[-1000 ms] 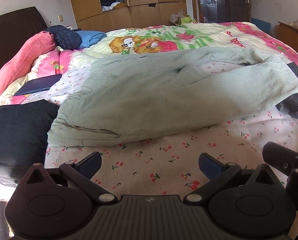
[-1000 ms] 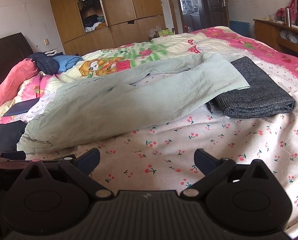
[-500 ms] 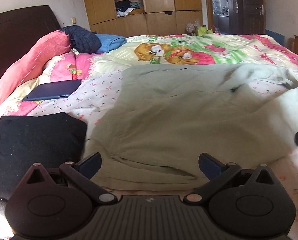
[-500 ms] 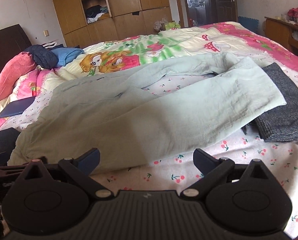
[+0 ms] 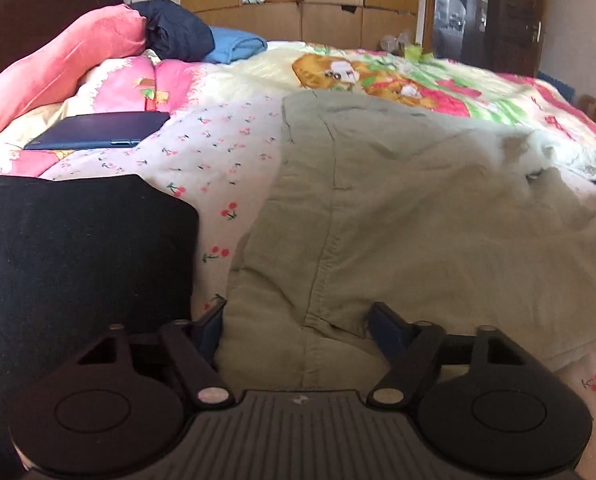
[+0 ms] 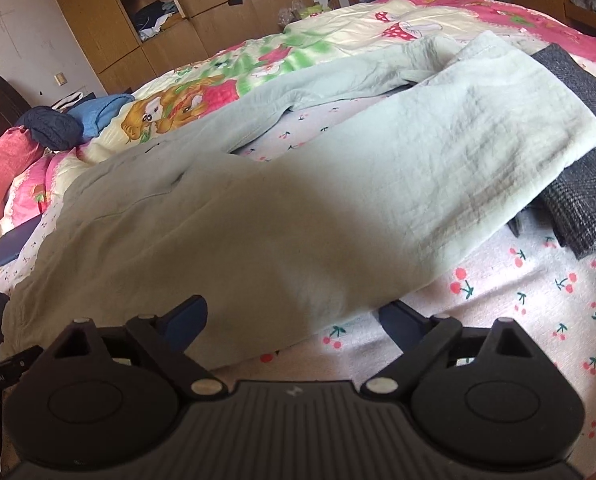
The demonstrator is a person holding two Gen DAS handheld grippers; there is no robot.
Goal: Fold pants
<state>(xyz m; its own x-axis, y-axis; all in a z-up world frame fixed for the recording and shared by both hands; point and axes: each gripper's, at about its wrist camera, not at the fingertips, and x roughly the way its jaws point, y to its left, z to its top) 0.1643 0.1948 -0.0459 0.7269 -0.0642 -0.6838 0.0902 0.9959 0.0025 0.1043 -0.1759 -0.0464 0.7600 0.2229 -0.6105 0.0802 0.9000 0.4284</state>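
Pale green pants [image 5: 397, 220] lie flat across the bed, waist at the left, legs running right. In the right wrist view the pants [image 6: 298, 208] show both legs, the near leg end resting on a dark grey folded garment [image 6: 577, 168]. My left gripper [image 5: 296, 324] is open with its jaws on either side of the waist corner of the pants. My right gripper [image 6: 294, 318] is open with its jaws straddling the near edge of the near leg.
A black folded garment [image 5: 78, 248] lies left of the waist. A dark blue flat case [image 5: 98, 130], pink pillow [image 5: 58, 64] and folded blue clothes [image 5: 238, 42] lie by the headboard. A cartoon quilt [image 5: 377, 76] covers the far bed. A wardrobe [image 6: 158, 8] stands behind.
Both grippers have moved forward to the pants. The left one now straddles the waist corner and the right one the near leg edge. Both stay open.
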